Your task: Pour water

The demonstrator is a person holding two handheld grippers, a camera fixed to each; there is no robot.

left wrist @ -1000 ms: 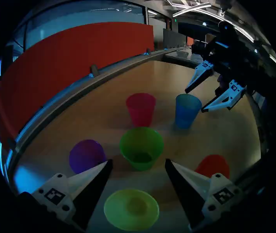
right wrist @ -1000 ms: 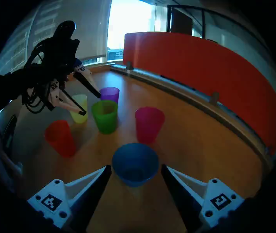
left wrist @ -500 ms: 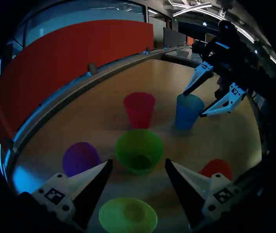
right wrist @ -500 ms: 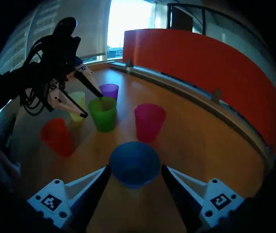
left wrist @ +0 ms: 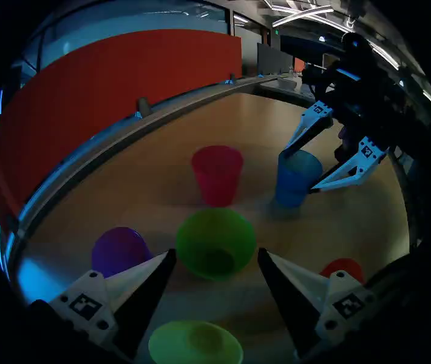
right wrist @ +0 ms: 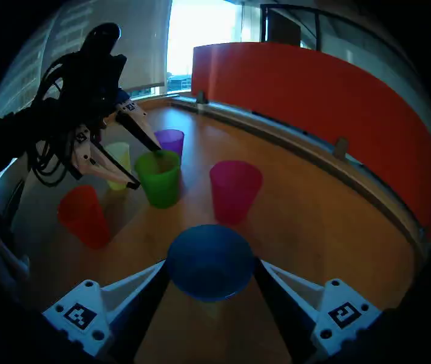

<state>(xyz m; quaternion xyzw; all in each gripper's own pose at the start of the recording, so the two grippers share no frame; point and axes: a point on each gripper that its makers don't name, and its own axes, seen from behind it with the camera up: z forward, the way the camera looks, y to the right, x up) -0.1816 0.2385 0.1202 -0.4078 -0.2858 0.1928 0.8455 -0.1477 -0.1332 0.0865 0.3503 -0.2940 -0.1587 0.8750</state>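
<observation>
While both gaped wide, R gripper point(right wrist: 211, 261) straddled translucent upright blue cup point(right wrist: 209, 273), L gripper point(left wrist: 215, 250) green cup point(left wrist: 215, 239); both had advanced.

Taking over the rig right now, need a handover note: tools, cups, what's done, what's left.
Left tool: open, fingers either side of the green cup, no grip yet.
Right tool: open, straddling the blue cup; contact unclear.
Pink cup, purple cup, yellow cup and red cup stand upright on the wooden table.
Done: each tool lined up on a cup.
Left: close, lift, pour. I cannot tell whether any cup holds water.
</observation>
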